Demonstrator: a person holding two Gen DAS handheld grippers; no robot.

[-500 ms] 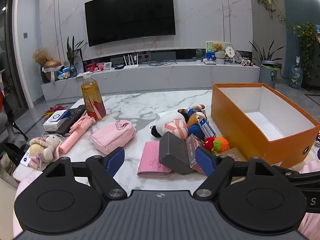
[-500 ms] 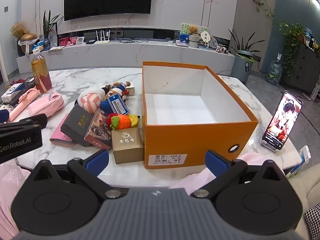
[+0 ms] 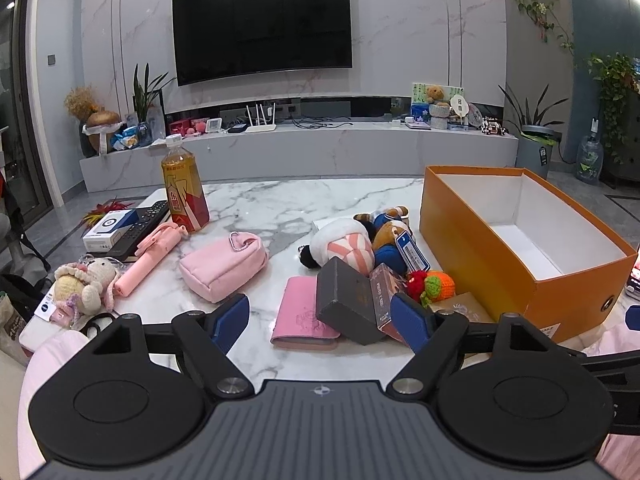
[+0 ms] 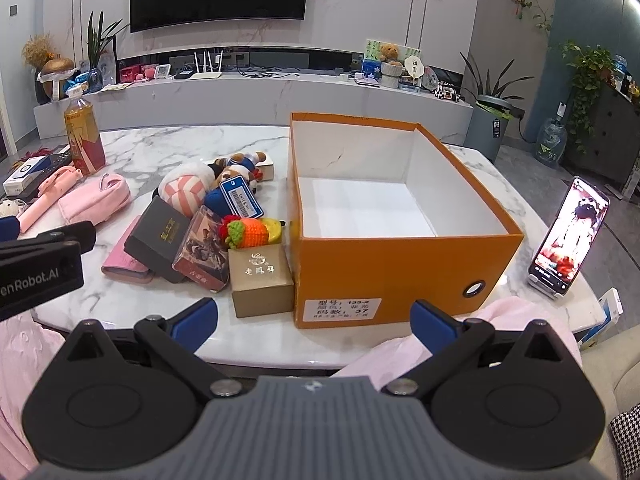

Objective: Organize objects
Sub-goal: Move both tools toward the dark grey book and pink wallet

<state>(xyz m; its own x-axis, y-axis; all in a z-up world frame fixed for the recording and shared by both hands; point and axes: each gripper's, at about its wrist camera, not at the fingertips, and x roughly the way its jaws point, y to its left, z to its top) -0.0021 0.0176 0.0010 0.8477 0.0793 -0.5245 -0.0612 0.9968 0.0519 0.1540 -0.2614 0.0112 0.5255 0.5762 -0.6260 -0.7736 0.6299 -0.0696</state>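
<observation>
Left of the empty orange box [image 4: 384,272] on the marble table [image 3: 256,208], toys, pouches and small boxes sat clustered, while left gripper [image 3: 320,320] and right gripper [image 4: 314,320] hovered near-side, jaws spread, holding nothing.

I note a glossy white marble tabletop [image 4: 168,148], a matt orange cardboard box [image 4: 400,264], a soft pink cloth pouch [image 3: 224,268], and a knitted orange yarn toy [image 4: 250,232].

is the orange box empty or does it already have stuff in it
Empty: the orange box shows only its bare white floor and walls, lid off.
</observation>
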